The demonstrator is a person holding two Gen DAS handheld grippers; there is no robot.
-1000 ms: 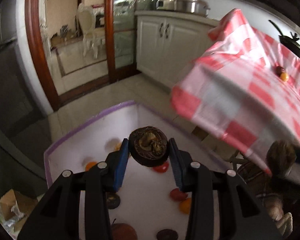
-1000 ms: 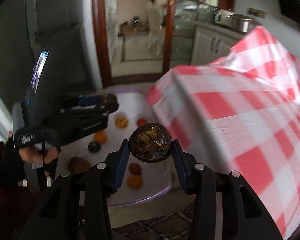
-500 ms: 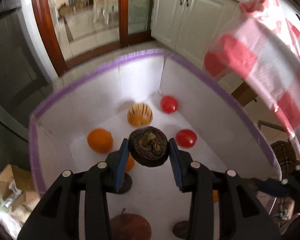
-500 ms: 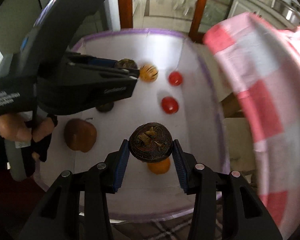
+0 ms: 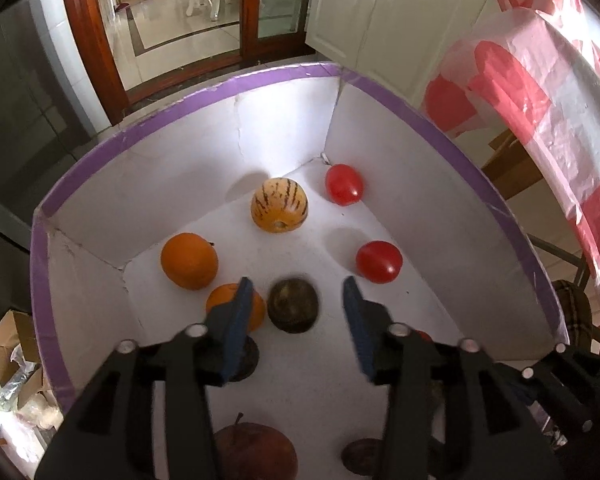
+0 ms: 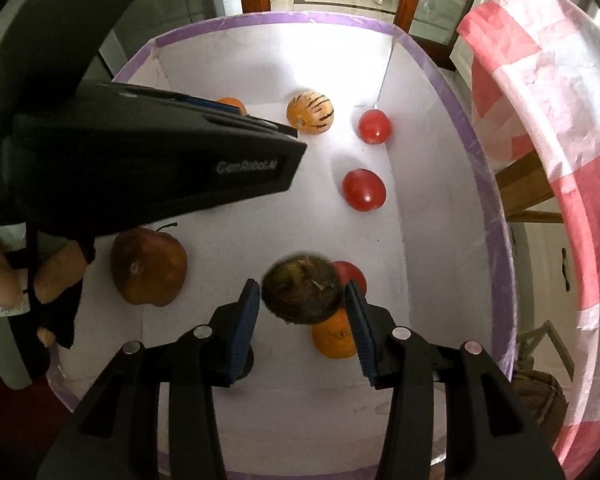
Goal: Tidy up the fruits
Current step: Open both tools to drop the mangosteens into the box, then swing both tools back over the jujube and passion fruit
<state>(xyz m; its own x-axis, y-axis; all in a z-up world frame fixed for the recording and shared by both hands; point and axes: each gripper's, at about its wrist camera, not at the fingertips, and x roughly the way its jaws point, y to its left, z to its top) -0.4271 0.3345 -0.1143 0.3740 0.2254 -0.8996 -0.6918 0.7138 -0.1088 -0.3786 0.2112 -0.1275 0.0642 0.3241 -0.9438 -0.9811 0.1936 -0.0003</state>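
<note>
left tool (image 5: 296,312) gapes above dark fruit (image 5: 293,305) in box (image 5: 400,168).

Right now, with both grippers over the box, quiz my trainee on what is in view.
1. True or false: the left gripper is clamped on a fruit.
2. Which fruit lies nearest the far corner of the box? A) orange B) red tomato C) striped melon
3. Fill in: the box's rim is coloured ___.

Key: 1 false, its jaws are open and hold nothing; 2 B; 3 purple.
</note>
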